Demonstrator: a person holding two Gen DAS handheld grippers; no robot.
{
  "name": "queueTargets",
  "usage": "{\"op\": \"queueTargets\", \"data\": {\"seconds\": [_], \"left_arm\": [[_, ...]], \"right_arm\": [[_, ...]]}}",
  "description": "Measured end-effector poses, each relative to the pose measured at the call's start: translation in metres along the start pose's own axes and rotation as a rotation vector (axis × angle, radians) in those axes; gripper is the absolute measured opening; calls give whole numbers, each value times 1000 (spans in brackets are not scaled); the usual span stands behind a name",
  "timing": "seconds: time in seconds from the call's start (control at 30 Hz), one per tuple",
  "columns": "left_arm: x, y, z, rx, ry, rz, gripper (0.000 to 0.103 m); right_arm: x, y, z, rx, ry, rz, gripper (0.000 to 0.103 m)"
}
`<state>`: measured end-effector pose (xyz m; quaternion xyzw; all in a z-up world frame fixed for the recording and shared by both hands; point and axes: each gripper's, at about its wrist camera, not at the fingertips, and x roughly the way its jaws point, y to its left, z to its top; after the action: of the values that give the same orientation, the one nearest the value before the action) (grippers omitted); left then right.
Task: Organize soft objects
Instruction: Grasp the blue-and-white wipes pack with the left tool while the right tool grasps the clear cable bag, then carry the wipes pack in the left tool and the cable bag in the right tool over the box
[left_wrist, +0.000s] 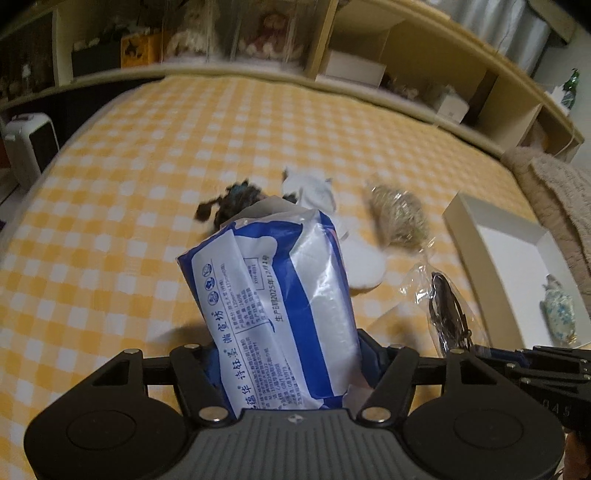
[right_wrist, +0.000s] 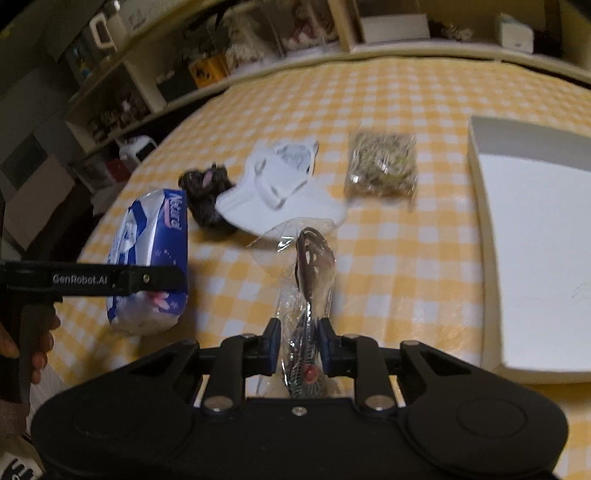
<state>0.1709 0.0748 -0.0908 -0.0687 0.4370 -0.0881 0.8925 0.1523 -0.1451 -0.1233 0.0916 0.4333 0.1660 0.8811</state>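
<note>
Dark fuzzy object (left_wrist: 221, 206): partly hidden behind the blue-and-white pack (left_wrist: 273, 295) in the left wrist view, and blurred.
White cap (left_wrist: 317, 192): lower part covered by the same pack there.
Left hand-held gripper (left_wrist: 290, 363): fingertips concealed by the pack.
White box (right_wrist: 532, 236): cut off by the right edge of the right wrist view.
Shelf contents (left_wrist: 269, 33): blurred, not identifiable.
Pack print: too small to be read fully.

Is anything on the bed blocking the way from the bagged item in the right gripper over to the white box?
Nothing visible. The right gripper holds the clear bag, and only bare checked bedcover lies between it and the white box.
</note>
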Motion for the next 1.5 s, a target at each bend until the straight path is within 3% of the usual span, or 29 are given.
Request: {"op": "queueTargets", "data": {"seconds": [0.5, 0.8, 1.1, 1.5], "left_arm": [[-27, -35, 5, 58, -107, -58, 68], [-29, -67, 10, 137, -113, -69, 68], [-32, -112, 21, 204, -128, -88, 68], [-13, -198, 29, 289, -129, -192, 68]], "right_arm": [[-44, -8, 17, 39, -160, 14, 22], [-72, -22, 22, 37, -201, -46, 22], [-102, -47, 29, 32, -244, -97, 22], [-136, -100, 26, 63, -280, -158, 22]]}}
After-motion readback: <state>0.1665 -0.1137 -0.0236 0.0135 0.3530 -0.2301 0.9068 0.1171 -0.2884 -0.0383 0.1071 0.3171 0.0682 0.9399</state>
